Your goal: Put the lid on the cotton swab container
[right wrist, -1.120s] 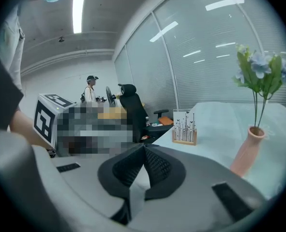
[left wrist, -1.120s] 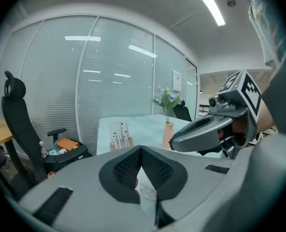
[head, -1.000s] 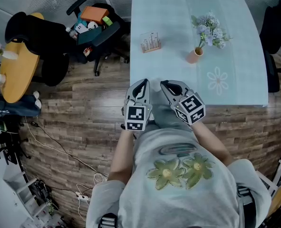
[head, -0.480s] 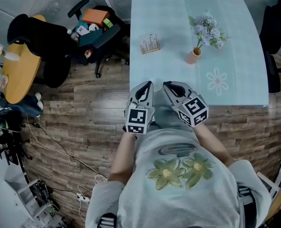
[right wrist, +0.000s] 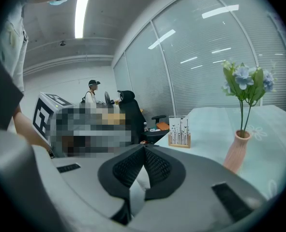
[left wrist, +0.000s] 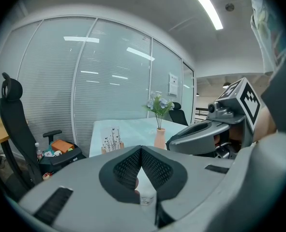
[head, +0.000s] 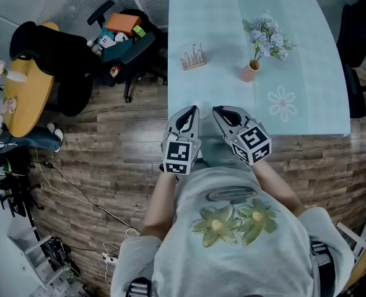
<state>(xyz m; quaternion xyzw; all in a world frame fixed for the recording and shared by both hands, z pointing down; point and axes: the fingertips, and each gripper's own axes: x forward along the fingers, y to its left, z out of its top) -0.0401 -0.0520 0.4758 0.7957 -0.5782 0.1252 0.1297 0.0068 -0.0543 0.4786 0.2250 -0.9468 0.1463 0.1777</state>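
Head view: the cotton swab container (head: 194,55) stands far up the table, straight beyond your left gripper (head: 191,110); the right gripper (head: 218,111) sits farther off. Both claws are closed.

Flat, cool office light; heavy fisheye in every view.
Head view: bright and even, no hard shadows. The pale counter (head: 306,67) reads lightest and the wood floor (head: 108,153) darker. Straight edges bow toward the borders. Left gripper view: ceiling light strip (left wrist: 206,6) at upper right is blown out, and reflections streak the glass wall (left wrist: 109,71) on the left. Black round vignette at the corners. The left gripper (left wrist: 142,150), near the lens, is soft; the far room is sharper. Right gripper view: the strip glares at upper left, with streaks on the glass at right and the same vignette. The right gripper (right wrist: 143,148) is soft, the flowers (right wrist: 247,81) crisp.
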